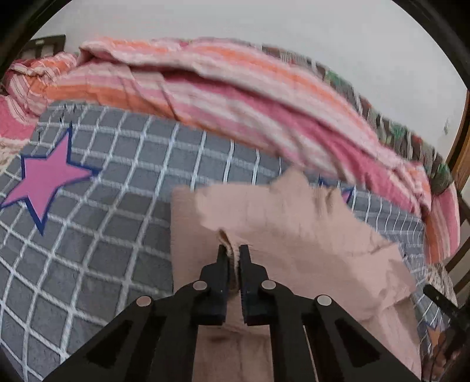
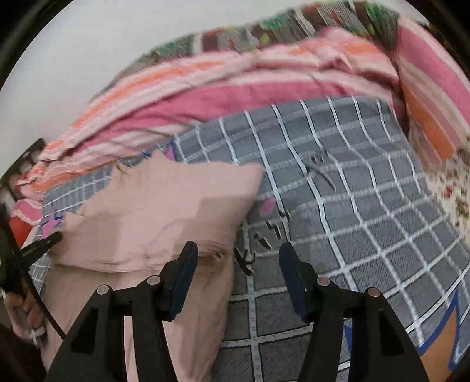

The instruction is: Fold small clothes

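Note:
A small pale pink garment (image 1: 293, 235) lies on a grey checked bedsheet (image 1: 102, 235). My left gripper (image 1: 233, 249) is shut on a bunched edge of the garment, and part of the cloth is folded over ahead of it. In the right wrist view the same garment (image 2: 152, 211) lies at the left, with a folded layer on top. My right gripper (image 2: 238, 249) is open and empty, its left finger over the garment's right edge and its right finger over the sheet. The left gripper (image 2: 44, 241) shows at that view's left edge.
A rumpled pink and orange striped blanket (image 1: 235, 88) runs along the far side of the bed. The sheet (image 2: 352, 205) has a pink star (image 1: 47, 179) printed at the left. A white wall (image 1: 293, 23) is behind. A wooden frame (image 1: 461, 147) stands at the right.

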Demonstrator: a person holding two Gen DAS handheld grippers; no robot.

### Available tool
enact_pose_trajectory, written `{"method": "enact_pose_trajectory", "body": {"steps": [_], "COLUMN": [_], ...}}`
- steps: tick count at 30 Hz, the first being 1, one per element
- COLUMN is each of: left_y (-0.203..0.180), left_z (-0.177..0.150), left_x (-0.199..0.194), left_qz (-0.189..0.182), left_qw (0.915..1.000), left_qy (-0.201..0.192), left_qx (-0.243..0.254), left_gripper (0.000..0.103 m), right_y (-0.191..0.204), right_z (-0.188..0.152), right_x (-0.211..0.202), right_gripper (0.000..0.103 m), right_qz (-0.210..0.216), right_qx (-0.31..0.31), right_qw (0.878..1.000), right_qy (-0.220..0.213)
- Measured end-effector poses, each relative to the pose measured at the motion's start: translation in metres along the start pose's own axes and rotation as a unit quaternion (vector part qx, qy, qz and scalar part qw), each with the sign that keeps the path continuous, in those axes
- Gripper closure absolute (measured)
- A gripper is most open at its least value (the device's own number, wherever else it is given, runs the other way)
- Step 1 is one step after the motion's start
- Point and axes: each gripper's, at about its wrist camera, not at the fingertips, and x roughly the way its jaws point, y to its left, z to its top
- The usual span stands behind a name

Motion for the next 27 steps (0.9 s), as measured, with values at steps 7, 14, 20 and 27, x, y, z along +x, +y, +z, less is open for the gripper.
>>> {"method": "enact_pose_trajectory", "body": {"steps": [7, 14, 20, 27], "left_y": [0.007, 0.008, -0.004, 0.004], "left_z": [0.006, -0.002, -0.013, -0.026], "left_x": [0.017, 0.024, 0.006, -0.036], "left_qz": [0.037, 0.056, 0.070, 0.052], "left_qw": [0.9993, 0.9972, 0.9962, 0.9984], "left_qy": [0.006, 0.050, 0.037, -0.016], "left_qx": [-0.004, 0.002, 0.035, 0.013], "left_gripper": [0.096, 0.076, 0.060, 0.060], "right_y": [0.015, 0.026, 0.028, 0.027], "right_z": [0.008, -0.005, -0.005, -0.007], "right_x": [0.003, 0.045, 0.019, -0.024], "right_gripper": [0.035, 0.036, 0.033, 0.033], "right_qz": [-0.005, -0.090, -0.092, -0.105], "right_qx": [-0.021, -0.058, -0.051, -0.034], "right_qw": [0.999, 0.993, 0.994, 0.993], "right_qy": [-0.026, 0.044, 0.004, -0.040]}}
